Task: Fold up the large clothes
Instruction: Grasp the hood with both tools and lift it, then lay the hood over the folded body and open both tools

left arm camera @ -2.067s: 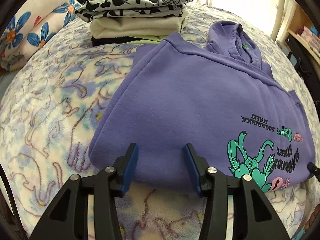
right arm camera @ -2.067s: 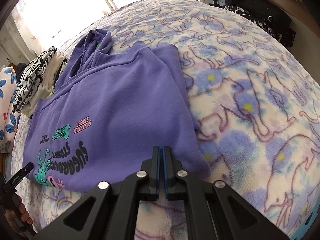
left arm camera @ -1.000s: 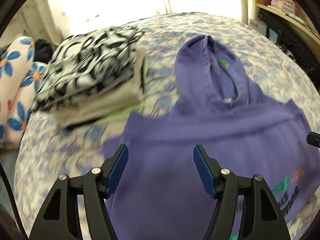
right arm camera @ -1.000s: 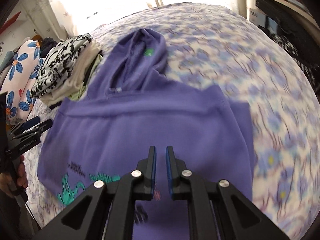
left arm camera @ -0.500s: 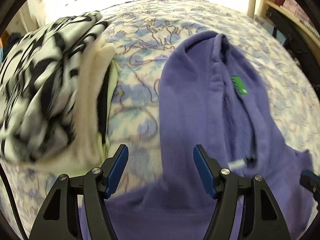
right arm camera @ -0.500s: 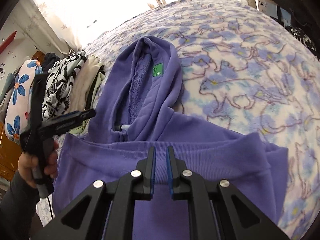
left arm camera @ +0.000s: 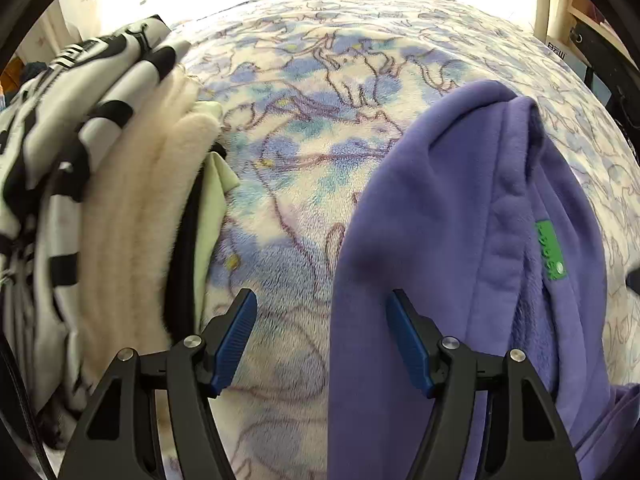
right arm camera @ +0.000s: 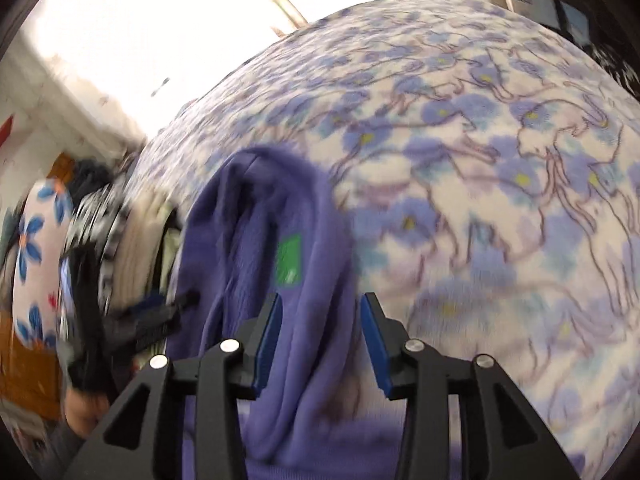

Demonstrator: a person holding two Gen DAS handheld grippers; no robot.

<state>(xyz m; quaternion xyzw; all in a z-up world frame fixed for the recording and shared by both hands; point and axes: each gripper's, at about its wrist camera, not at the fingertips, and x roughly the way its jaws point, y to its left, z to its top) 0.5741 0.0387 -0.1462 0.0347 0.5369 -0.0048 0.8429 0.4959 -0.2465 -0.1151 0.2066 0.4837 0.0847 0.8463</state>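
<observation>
Looking from the left claw [left arm camera: 320, 336], wide open and empty, the purple hoodie [left arm camera: 460, 260] lies at 3 o'clock with its hood still unfolded, while the right claw [right arm camera: 320, 336] is opening over the hood's edge, gripping nothing yet.

The right claw [right arm camera: 320, 338], with blue pads on black arms, is opening its jaws over the purple fleece hoodie's hood [right arm camera: 276, 240]; the hood's right edge lies between the pads, unpressed. A green label [right arm camera: 289, 261] shows inside the hood. The hoodie lies on a bed blanket printed with blue flowers and outlined cats [right arm camera: 500, 184]. At left, blurred, are a stack of folded clothes [right arm camera: 124, 248] and the left claw [right arm camera: 152, 316].
</observation>
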